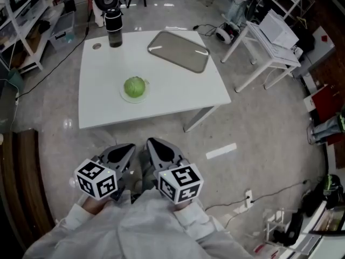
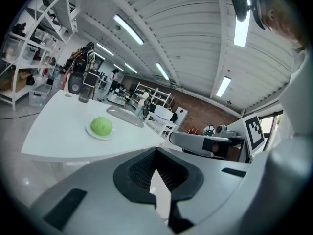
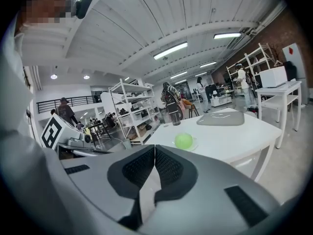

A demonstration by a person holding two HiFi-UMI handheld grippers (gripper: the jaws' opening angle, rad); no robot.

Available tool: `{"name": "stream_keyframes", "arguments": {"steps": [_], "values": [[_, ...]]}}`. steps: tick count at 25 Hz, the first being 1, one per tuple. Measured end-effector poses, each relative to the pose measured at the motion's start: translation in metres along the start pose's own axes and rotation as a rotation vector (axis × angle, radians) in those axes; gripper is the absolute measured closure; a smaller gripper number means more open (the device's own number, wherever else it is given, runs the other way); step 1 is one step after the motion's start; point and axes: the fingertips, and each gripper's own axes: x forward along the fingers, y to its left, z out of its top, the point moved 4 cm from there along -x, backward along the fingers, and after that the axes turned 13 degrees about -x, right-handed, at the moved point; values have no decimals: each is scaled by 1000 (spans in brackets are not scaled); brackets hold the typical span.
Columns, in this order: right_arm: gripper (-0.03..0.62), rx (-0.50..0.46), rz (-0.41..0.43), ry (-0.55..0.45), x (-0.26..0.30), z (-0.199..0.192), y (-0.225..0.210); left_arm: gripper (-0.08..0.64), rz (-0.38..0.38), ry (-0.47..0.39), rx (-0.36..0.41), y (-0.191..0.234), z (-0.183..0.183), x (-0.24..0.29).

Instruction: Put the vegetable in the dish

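Note:
A green cabbage (image 1: 135, 87) sits on a small white dish (image 1: 125, 96) near the middle of the white table (image 1: 178, 96). Both grippers are held close to the person's body, off the table and short of its front edge. The left gripper (image 1: 131, 146) and the right gripper (image 1: 151, 142) lie side by side, both shut with nothing between their jaws. In the left gripper view the shut left gripper (image 2: 156, 153) points at the table, with the cabbage (image 2: 101, 126) far ahead. The right gripper view shows the shut right gripper (image 3: 154, 149) and the cabbage (image 3: 184, 141) on its dish (image 3: 192, 147).
A grey tray (image 1: 179, 50) lies at the table's far right. A black tumbler (image 1: 114, 28) stands at the far left corner. A white rack (image 1: 272, 42) stands right of the table, shelves (image 1: 21, 20) stand at the left, and cables (image 1: 237, 204) run on the floor.

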Motion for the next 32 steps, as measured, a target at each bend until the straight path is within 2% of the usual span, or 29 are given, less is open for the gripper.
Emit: {"name": "stream_keyframes", "arguments": {"steps": [8,16,21,32], "values": [[578,-11,32,-7,61,25,-54,551,66,-34,-11,40,57,46],[578,-21,104,-29,123,57,-109,551,149,-57,5,72,117,101],[578,-9,134,-14,156,64,-147,551,191,-71,-19,92,142,130],[578,-59,230,-4,213,84,-192,551,241,-127,-52,122,186,174]]}}
